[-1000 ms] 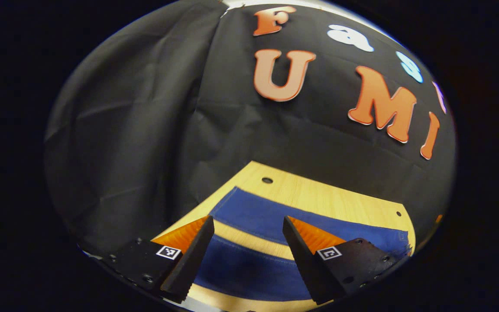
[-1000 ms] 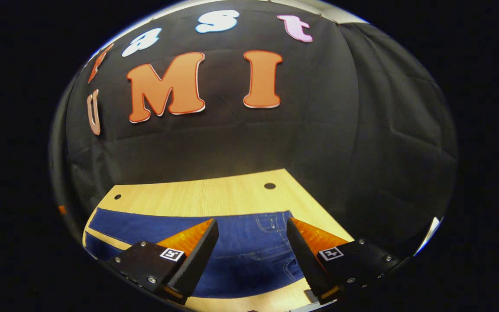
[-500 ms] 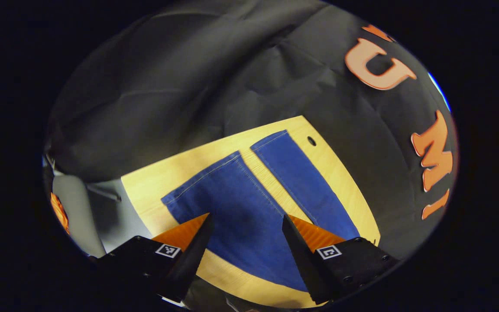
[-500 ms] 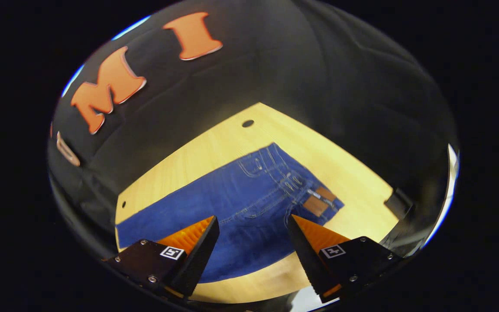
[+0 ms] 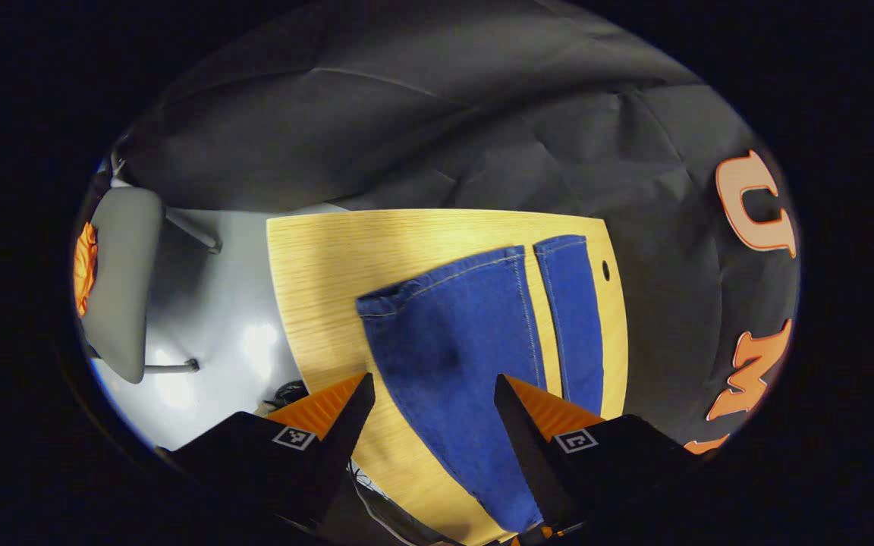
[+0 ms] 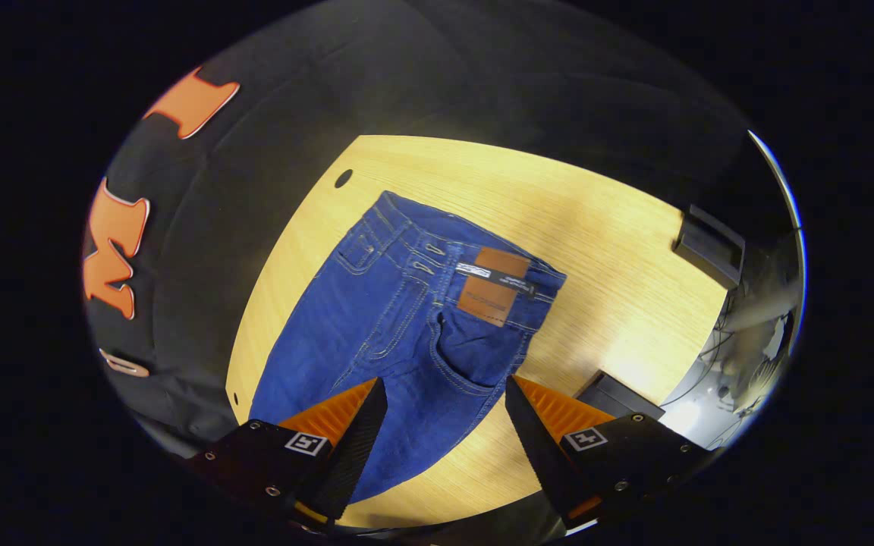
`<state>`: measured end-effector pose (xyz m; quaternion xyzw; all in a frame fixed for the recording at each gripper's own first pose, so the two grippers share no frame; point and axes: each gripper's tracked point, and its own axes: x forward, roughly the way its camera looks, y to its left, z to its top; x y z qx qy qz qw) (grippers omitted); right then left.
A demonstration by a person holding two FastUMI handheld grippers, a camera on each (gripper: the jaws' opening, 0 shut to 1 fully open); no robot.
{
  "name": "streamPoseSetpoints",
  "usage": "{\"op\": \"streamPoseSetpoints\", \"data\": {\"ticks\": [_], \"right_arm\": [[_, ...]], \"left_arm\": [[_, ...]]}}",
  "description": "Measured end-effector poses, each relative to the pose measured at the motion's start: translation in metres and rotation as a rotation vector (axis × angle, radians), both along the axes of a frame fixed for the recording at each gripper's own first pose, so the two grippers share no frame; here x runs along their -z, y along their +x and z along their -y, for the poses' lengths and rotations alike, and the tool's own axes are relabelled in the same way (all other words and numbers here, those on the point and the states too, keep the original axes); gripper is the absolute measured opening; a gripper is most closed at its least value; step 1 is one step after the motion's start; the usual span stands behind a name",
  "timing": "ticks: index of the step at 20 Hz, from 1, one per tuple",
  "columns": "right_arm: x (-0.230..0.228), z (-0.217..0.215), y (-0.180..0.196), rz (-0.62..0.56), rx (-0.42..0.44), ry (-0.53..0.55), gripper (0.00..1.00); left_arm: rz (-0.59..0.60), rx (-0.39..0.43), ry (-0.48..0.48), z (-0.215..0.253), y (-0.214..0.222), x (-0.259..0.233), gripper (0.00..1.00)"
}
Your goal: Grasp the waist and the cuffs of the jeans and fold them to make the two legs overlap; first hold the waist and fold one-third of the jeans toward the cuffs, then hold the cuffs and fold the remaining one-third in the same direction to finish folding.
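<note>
A: Left gripper view — where do the blue jeans [image 5: 475, 334] lie?
B: Flat on the light wooden table [image 5: 315, 258], both legs spread side by side with a strip of tabletop between them; the cuffs [image 5: 437, 284] point toward the far edge. The left gripper [image 5: 433, 413] hangs above the nearer leg, jaws spread wide and holding nothing. A grey chair [image 5: 118, 280] stands on the floor beside the table.

A: And the right gripper view?
B: The waist [image 6: 475, 262], with its brown leather patch [image 6: 494, 284], lies unfolded near the table's middle. The right gripper [image 6: 441, 417] hovers over the seat area — jaws parted, empty. Two dark boxes [image 6: 710, 243] sit at the table's edge.
</note>
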<state>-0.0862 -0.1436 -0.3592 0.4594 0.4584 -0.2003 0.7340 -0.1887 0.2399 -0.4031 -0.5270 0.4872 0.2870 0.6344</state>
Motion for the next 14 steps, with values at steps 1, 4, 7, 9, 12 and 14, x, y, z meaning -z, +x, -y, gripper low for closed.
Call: {"op": "streamPoseSetpoints", "data": {"ticks": [1,4,7,9,12,14], "right_arm": [[0.003,0.002,-0.001,-0.006,0.008,0.013,0.98],[0.017,0.012,-0.002,-0.019,0.035,0.028,0.98],[0.033,0.023,-0.005,-0.040,0.068,0.039,0.98],[0.040,0.021,-0.002,-0.034,0.091,0.089,0.98],[0.039,0.026,0.016,0.048,0.134,0.132,0.96],[0.039,0.027,0.022,0.081,0.141,0.158,0.95]], "left_arm": [[0.007,-0.016,0.006,-0.006,-0.003,-0.001,0.98],[0.001,-0.026,0.010,-0.021,-0.003,0.013,0.98],[0.081,-0.044,0.019,-0.027,0.021,0.019,0.93],[0.111,-0.018,0.033,-0.027,0.028,0.021,0.90],[0.202,0.001,0.013,-0.024,0.050,0.026,0.84],[0.257,-0.017,-0.022,-0.021,0.059,0.024,0.78]]}}
